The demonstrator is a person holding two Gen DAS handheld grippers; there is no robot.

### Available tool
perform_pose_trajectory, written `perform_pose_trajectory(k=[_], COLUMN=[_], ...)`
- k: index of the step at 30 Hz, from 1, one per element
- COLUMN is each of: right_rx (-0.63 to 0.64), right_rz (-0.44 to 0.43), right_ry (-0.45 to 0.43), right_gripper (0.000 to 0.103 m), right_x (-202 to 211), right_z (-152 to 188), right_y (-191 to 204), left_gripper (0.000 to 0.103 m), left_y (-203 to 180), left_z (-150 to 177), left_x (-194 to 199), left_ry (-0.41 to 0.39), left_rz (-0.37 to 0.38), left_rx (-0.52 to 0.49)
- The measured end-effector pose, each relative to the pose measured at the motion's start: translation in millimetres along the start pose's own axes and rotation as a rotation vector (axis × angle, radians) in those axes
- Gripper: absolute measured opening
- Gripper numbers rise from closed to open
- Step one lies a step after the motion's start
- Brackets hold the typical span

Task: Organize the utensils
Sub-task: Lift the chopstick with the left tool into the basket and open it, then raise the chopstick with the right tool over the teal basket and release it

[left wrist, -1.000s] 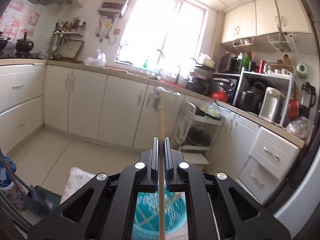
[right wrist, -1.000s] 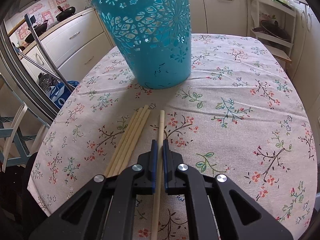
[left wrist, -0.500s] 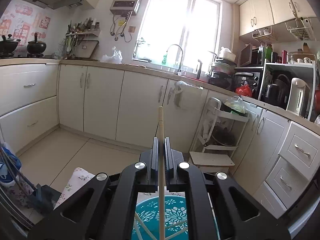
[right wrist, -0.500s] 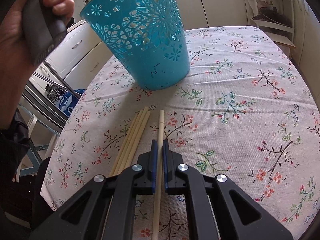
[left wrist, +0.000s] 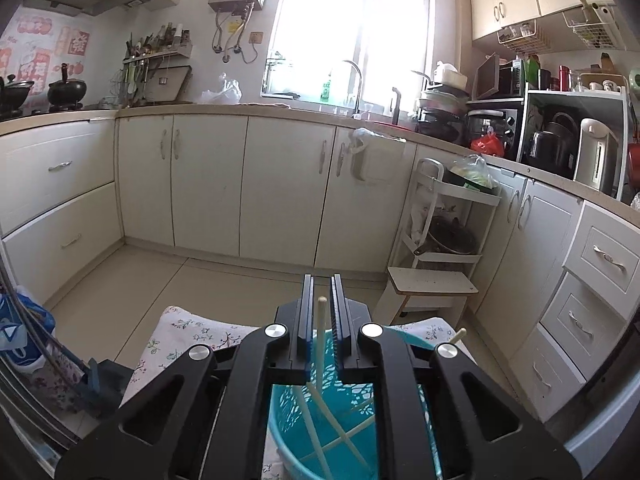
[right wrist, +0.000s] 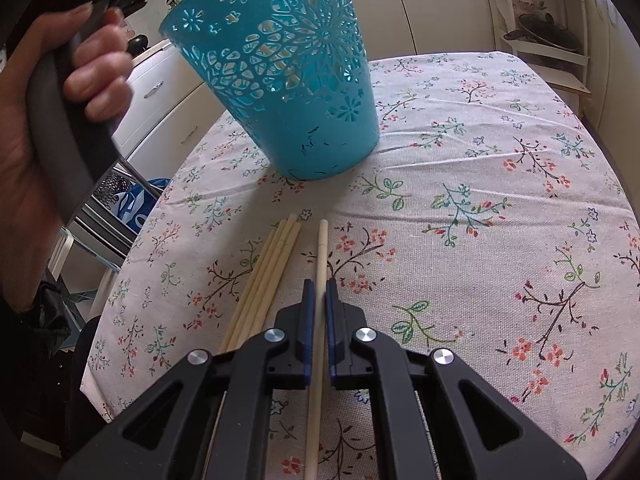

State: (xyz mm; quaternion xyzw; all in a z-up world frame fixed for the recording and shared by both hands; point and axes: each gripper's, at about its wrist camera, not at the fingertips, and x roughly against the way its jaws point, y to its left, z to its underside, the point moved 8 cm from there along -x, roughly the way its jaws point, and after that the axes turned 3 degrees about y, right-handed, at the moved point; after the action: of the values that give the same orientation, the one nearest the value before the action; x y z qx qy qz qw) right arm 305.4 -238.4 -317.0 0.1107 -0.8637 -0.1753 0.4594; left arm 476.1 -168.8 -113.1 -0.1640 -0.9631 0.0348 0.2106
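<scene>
Two slim wooden chopsticks sit between your fingers, one per gripper. Your left gripper (left wrist: pixel 321 308) hovers over the mouth of the teal plastic basket (right wrist: pixel 280 64), and its jaws are opening: the pale round chopstick (left wrist: pixel 322 344) stands between the fingers with a gap on either side, its lower end down inside the basket. Several more sticks lie crossed on the smooth basket floor, and one tip pokes over the rim to the right; how many there are you cannot count, since the black gripper body covers much of the opening.

Your right gripper (right wrist: pixel 319 300) is clamped narrow on a single light chopstick (right wrist: pixel 321 248), lying along the surface (right wrist: pixel 500 160), which wears a coarse floral-print cloth. Just to its left a bundle of four yellower chopsticks (right wrist: pixel 272 268) lies side by side, their near ends hidden under the gripper. The basket, tapered and pierced with flower cut-outs, stands on the cloth beyond them. Your left hand (right wrist: pixel 52 128), cut off at the frame edge, grips a grey handle.
</scene>
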Motion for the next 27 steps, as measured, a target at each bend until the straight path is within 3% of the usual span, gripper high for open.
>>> perform_pose_trajectory(k=[2,4,7,12,14,17,21,25,27], right_rx=[-0.001,-0.005,-0.011,0.007,0.013,0.071,0.226,0.126,0.05], right_rz=[-0.001,-0.006,-0.013,0.01,0.023,0.095,0.241,0.165,0.015], right_ry=[0.0,0.001,0.003,0.033,0.046,0.059,0.067,0.075,0.025], right_gripper=[0.006,0.006,0.006,0.01,0.021,0.017,0.009,0.006,0.006], right_x=[0,0,0,5,9,11,8,20,45], right_z=[0,0,0,1,3,6,9,7,0], right_y=[0,0,-2,-1,-2,0,10,2,8], left_gripper=[0.024,0.049,0.059,0.068,0.068,0.068,0.068,0.069,0.071], left_y=[10,25,52,96,110,121,119,118,121], left_z=[5,10,24,73,99,132,153,166,177], left_x=[11,28,55,76,75,71,67,61,55], left_ry=[0.005,-0.003,-0.011,0.071,0.13,0.197,0.228,0.245,0.284], left_rz=[-0.008,-0.031,-0.065,-0.117,-0.124,-0.123,-0.099,-0.099,-0.095], left_rx=[0.011,0.034,0.067,0.124,0.152,0.194,0.22,0.216,0.239])
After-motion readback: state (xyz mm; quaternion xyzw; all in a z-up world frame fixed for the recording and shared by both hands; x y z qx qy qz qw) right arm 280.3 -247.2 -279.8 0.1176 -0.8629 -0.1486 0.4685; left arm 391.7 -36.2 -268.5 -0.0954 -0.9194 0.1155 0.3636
